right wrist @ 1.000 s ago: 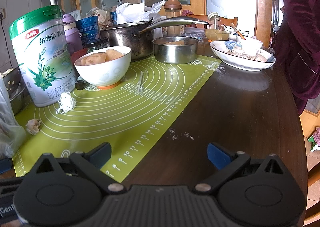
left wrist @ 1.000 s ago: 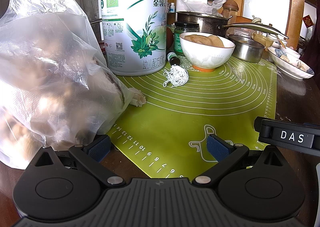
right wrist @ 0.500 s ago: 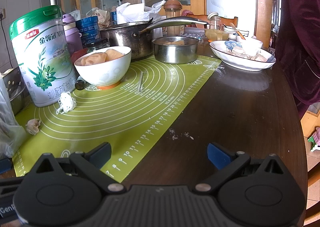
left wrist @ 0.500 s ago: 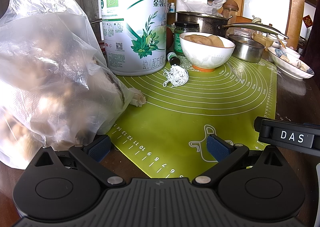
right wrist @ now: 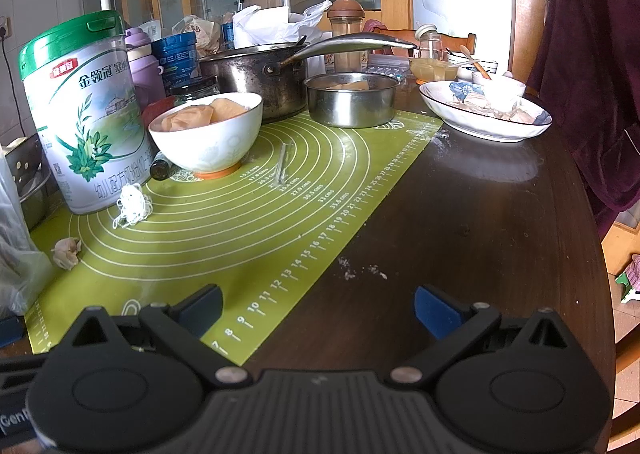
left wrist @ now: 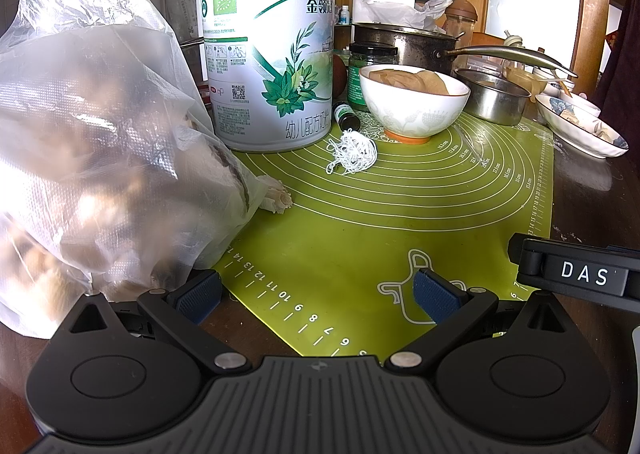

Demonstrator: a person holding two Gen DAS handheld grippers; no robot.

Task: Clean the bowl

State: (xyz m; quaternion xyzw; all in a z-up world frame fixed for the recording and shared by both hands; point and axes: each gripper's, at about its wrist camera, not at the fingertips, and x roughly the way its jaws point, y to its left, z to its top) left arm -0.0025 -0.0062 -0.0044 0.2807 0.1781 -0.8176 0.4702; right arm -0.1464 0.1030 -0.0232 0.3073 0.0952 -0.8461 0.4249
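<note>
Blurred contents inside plastic bag point(left wrist: 92, 157)

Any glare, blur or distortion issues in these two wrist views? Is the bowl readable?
Left wrist: plastic bag up close is soft and blurred; white bowl is sharp; fisheye bends the door frames. Right wrist: backlit window blows out, throwing a glare patch on the dark table beside the plate; bowl is evenly lit and clear.
</note>
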